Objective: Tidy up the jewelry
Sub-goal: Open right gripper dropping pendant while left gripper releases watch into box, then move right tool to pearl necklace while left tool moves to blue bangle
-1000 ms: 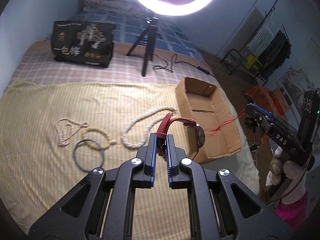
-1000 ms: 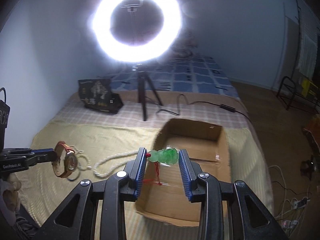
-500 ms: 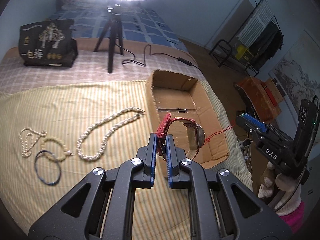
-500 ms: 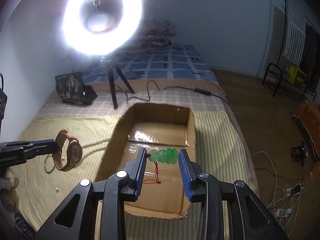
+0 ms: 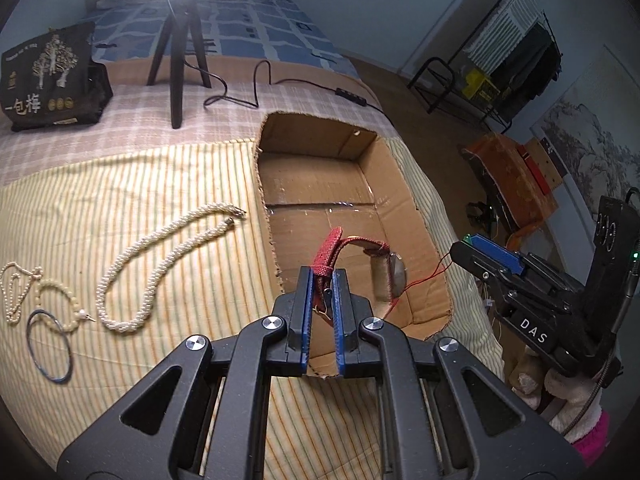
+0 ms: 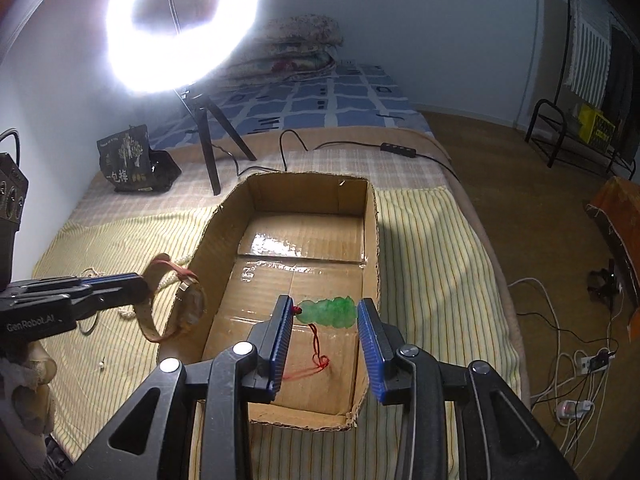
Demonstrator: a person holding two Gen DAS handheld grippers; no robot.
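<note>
While one watch (image 5: 384, 268) hangs by its red strap over the cardboard box (image 5: 400, 168), the left gripper (image 5: 321, 280) is clamped on that strap. One green pendant (image 6: 329, 312) with a red cord sits gripped between the right gripper (image 6: 325, 316) pads, above the box floor; cord end trails down onto the cardboard. Box count: one, open top, with no loose jewelry visible on its floor. Four pieces lie on the striped cloth (image 5: 140, 168) left of the box: one thick pearl rope necklace (image 5: 160, 260), two thin bead strands (image 5: 20, 292), one dark bangle (image 5: 48, 344). One ring light tripod (image 5: 178, 48) and one black bag (image 5: 52, 80) stand behind, well apart.
</note>
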